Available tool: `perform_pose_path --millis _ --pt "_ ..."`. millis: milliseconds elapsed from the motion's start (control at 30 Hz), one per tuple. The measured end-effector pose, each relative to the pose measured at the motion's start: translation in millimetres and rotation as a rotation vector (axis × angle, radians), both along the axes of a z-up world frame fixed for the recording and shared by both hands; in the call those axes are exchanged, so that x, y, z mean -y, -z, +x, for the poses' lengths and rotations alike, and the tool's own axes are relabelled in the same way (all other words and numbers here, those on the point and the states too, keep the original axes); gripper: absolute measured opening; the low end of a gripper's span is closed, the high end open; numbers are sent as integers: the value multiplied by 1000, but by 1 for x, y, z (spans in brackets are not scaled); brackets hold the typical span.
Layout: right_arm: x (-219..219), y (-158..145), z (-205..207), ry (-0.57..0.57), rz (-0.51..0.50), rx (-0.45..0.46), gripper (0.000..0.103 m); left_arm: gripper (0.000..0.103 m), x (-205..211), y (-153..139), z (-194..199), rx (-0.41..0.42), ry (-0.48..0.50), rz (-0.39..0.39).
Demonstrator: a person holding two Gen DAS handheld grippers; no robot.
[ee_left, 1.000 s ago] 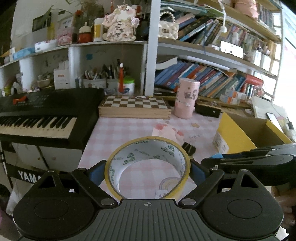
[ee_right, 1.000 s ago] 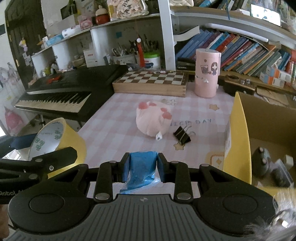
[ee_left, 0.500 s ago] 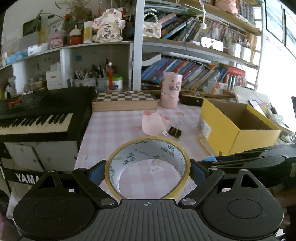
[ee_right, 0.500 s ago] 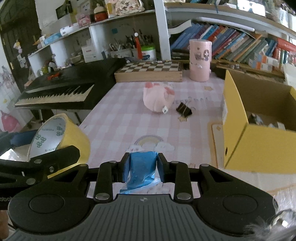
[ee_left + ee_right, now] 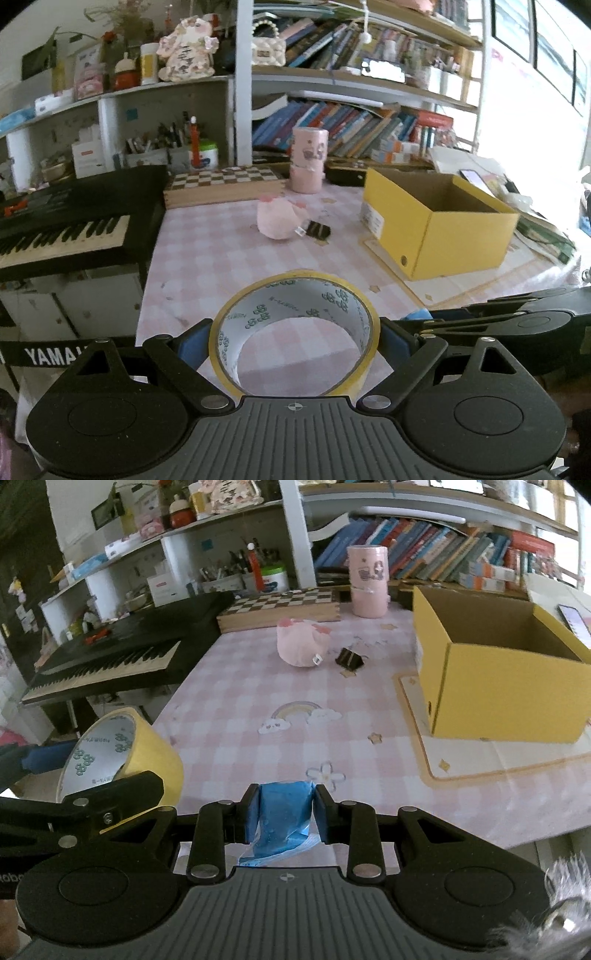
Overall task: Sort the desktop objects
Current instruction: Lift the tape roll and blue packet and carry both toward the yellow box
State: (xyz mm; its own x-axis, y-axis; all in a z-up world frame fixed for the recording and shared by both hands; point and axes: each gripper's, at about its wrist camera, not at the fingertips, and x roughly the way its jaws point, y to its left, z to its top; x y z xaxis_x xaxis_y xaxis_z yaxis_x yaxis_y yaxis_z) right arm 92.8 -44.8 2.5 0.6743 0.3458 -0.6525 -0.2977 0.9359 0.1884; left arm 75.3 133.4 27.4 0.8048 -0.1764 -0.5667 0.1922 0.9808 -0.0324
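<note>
- The left gripper (image 5: 294,338) stands wide because it holds a roll of yellow tape (image 5: 295,328) across its full width, one blue pad on each outer side; the roll's open core faces forward, so the bench shows through it.
- The right gripper (image 5: 283,812) is drawn narrow on a small blue packet (image 5: 281,821), a soft, thin thing that needs the jaws almost together; its lower end hangs loose below the pads.
- Both loads are carried in the air above the near edge of the bench (image 5: 240,716), side by side, the tape roll just left of the packet in the right wrist view.
- The yellow box (image 5: 495,686) sits open-topped on the right part of the bench, well apart from both grippers; my guess is that it is the place for sorted things, which would explain holding both items clear of the surface.
- A pink plush toy (image 5: 301,646) and a black binder clip (image 5: 349,660) lie just beside each other in the middle of the bench, not yet sorted.
- A pink cylinder (image 5: 368,581) and a chessboard box (image 5: 280,607) stand at the back, and a keyboard (image 5: 110,661) lies along the left edge.
- Judging the next move: the tape is rigid and should drop cleanly; the limp packet may cling to a pad.
</note>
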Motion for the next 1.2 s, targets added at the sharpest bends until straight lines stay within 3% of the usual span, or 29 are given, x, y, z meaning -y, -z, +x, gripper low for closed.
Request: perform_pose_path --millis 667,1200 --pt "53 7 -60 262 -29 -30 28 93 48 8 -13 -23 266 -22" --pt "85 7 -55 338 -34 -41 28 93 81 9 6 -27 335 -17"
